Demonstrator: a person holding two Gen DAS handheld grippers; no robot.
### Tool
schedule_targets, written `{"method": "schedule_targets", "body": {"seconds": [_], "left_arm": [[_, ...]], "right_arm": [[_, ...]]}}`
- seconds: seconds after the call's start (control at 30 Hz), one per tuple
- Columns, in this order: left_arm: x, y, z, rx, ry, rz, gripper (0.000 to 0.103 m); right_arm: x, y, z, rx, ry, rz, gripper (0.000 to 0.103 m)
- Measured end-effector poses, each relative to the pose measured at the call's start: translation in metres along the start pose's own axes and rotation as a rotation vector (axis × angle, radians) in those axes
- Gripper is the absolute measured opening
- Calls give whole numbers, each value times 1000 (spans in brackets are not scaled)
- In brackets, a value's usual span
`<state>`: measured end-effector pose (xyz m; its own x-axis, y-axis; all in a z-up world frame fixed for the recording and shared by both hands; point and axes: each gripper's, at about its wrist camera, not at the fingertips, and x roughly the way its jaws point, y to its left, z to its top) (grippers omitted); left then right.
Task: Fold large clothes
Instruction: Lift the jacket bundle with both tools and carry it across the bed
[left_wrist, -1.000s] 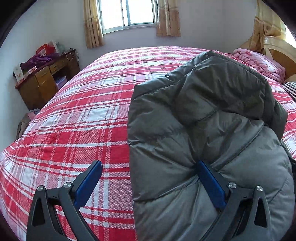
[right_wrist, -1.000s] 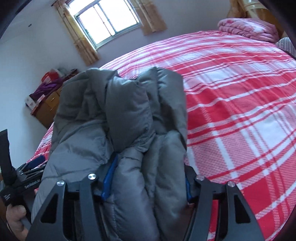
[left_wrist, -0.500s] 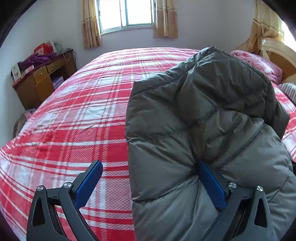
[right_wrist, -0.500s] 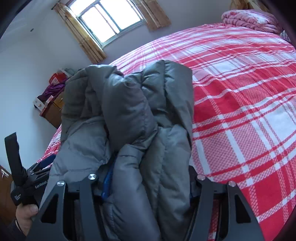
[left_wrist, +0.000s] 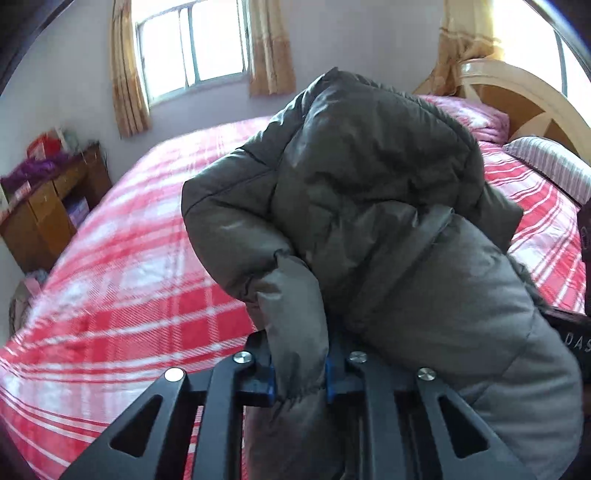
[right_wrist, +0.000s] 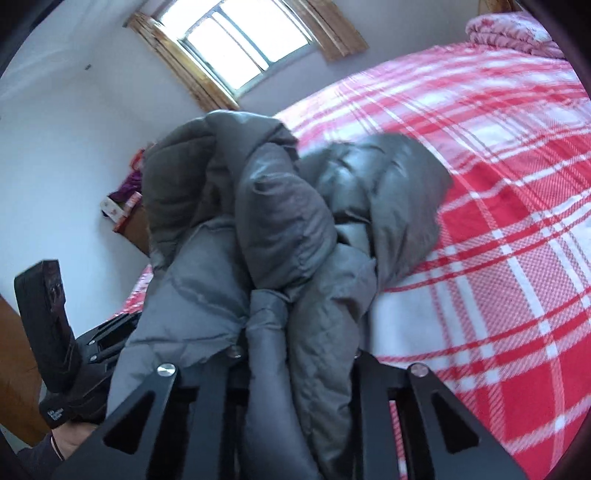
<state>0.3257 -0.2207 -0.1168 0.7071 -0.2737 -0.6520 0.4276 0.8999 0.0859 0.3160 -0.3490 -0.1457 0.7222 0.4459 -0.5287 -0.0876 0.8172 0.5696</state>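
Observation:
A grey puffer jacket (left_wrist: 369, 206) is bunched up over the red plaid bed (left_wrist: 129, 277). In the left wrist view my left gripper (left_wrist: 299, 373) is closing, its blue pads pressing a narrow fold of the jacket near an elastic cuff. In the right wrist view the jacket (right_wrist: 280, 221) rises in a heap in front of my right gripper (right_wrist: 295, 354), whose jaws are closing on a thick bundle of the grey fabric; its pads are hidden by the cloth. A hand (right_wrist: 70, 441) holding the other tool shows at the lower left.
A wooden desk (left_wrist: 48, 206) with clutter stands against the left wall under a curtained window (left_wrist: 192, 48). A folded pink quilt (left_wrist: 476, 118), a striped pillow (left_wrist: 554, 170) and the headboard (left_wrist: 524, 110) are at the right. Plaid bedspread (right_wrist: 517, 221) spreads to the right of the jacket.
Both grippers have closed on the jacket: the left went from wide open to pinching a fold, the right narrowed on its bundle. The jacket has bunched and risen.

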Motion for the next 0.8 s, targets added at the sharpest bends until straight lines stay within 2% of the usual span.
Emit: {"method": "schedule_targets", "body": {"seconds": [0.17,0.37,0.6,0.8], "left_arm": [[-72,21,5,-5,-96,23,16],[-135,55,0,-20,-147,79,15],[-178,110,-18,-104,-163,124,15],[-201,141,-39,-152,-166,171,15]], "right_arm": [[-25,31,-8,-36,-52,62,21],[-51,83,-10,-95,-101,161,20],[-41,145,-13,-189,-91,246,20],[-19,179,-17,-238,-51,284,20]]}}
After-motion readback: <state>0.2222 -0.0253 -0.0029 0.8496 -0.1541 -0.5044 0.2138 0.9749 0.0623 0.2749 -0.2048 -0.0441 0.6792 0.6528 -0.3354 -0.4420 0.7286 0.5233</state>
